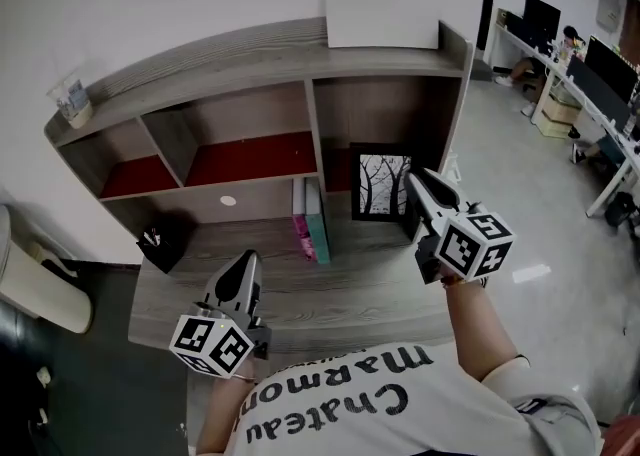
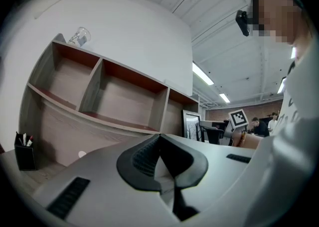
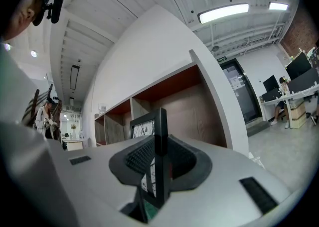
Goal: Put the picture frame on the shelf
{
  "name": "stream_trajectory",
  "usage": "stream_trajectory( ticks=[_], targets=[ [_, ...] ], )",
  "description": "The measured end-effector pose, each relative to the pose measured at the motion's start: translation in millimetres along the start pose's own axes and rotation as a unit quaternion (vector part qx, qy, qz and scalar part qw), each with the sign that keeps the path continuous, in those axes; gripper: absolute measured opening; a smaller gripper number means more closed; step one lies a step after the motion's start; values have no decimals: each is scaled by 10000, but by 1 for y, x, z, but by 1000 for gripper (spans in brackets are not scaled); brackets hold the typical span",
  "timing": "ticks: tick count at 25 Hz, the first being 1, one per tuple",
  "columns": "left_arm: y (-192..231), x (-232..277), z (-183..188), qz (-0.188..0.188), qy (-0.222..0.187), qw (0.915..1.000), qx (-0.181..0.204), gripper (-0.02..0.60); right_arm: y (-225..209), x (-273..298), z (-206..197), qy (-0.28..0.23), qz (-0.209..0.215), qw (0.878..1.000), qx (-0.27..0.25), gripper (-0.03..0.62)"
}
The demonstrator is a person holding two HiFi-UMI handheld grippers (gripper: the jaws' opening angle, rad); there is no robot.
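Observation:
The picture frame (image 1: 381, 184) is black with a bare-tree print and stands upright in front of the lower right bay of the grey shelf unit (image 1: 250, 59). My right gripper (image 1: 412, 180) is shut on its right edge. In the right gripper view the frame's edge (image 3: 160, 161) runs up between the jaws of the right gripper (image 3: 159, 119). My left gripper (image 1: 248, 260) hovers over the desk (image 1: 330, 294) at the front left, shut and holding nothing. In the left gripper view the left gripper (image 2: 159, 137) points at the shelf, with the frame (image 2: 191, 124) seen to the right.
Upright books (image 1: 310, 219) stand at the bay's left, a black pen holder (image 1: 160, 242) sits at the desk's left end. A white board (image 1: 382, 16) and a glass (image 1: 72, 99) rest on the shelf's top. Office desks with monitors (image 1: 590, 74) are at the far right.

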State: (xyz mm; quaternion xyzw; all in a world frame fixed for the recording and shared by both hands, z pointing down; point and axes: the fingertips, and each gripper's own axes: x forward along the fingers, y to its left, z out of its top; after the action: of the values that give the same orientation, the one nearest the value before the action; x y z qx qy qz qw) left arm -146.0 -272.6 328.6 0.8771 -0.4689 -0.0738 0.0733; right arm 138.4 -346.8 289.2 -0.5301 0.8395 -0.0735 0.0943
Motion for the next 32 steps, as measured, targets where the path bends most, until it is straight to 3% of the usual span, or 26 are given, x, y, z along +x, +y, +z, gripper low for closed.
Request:
stream_trajectory(
  ticks=[10, 15, 32],
  targets=[
    [23, 0, -24, 377, 156, 9990, -172, 17, -18, 57, 28, -302, 9, 9987, -402, 89],
    [43, -10, -18, 695, 100, 9974, -181, 17, -22, 87, 37, -364, -8, 9986, -388, 89],
    [70, -13, -24, 1048, 165, 9936, -379, 16, -45, 149, 6, 49, -32, 9995, -315, 89]
  ],
)
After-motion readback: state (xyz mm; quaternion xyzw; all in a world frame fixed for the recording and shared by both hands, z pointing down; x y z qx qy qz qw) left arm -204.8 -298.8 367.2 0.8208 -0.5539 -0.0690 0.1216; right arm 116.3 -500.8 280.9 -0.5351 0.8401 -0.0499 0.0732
